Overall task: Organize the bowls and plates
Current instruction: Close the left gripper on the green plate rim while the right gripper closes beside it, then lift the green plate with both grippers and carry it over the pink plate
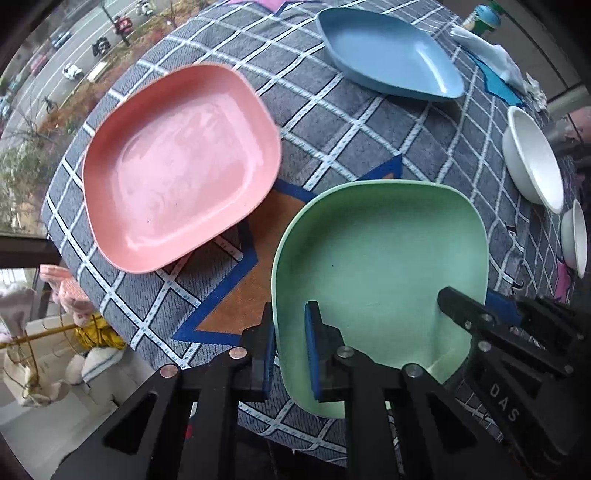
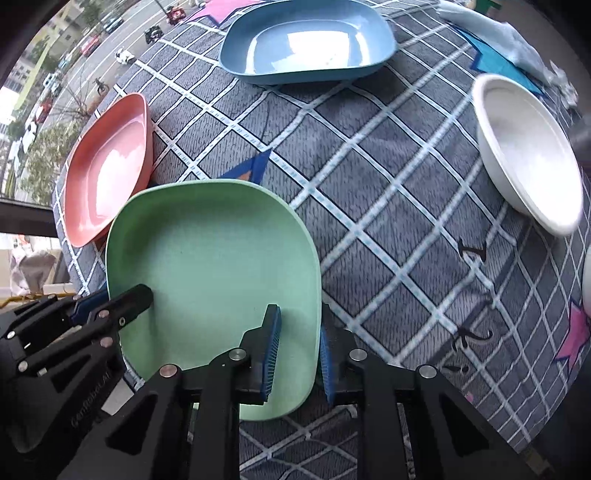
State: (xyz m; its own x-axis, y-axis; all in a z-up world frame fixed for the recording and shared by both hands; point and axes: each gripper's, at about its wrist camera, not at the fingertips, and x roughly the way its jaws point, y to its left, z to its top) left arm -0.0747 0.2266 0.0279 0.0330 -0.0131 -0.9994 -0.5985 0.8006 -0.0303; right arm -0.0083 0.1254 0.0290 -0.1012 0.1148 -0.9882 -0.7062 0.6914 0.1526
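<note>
A green plate (image 1: 380, 266) is held between both grippers over the checked cloth. My left gripper (image 1: 290, 332) is shut on its left rim, one finger inside, one outside. My right gripper (image 2: 299, 347) is shut on its right rim (image 2: 314, 295) the same way; it also shows at the right of the left wrist view (image 1: 476, 317). A pink plate (image 1: 177, 166) lies to the left, also in the right wrist view (image 2: 107, 173). A blue plate (image 1: 388, 55) (image 2: 306, 40) lies at the back. A white bowl (image 1: 532, 162) (image 2: 524, 147) and a second one (image 1: 574, 236) stand at the right.
The table (image 2: 388, 184) carries a grey checked cloth with star patterns. A pale blue cloth (image 1: 487, 51) and a green-lidded jar (image 1: 484, 18) lie at the back right. The table's left edge drops off beside a window with a street below.
</note>
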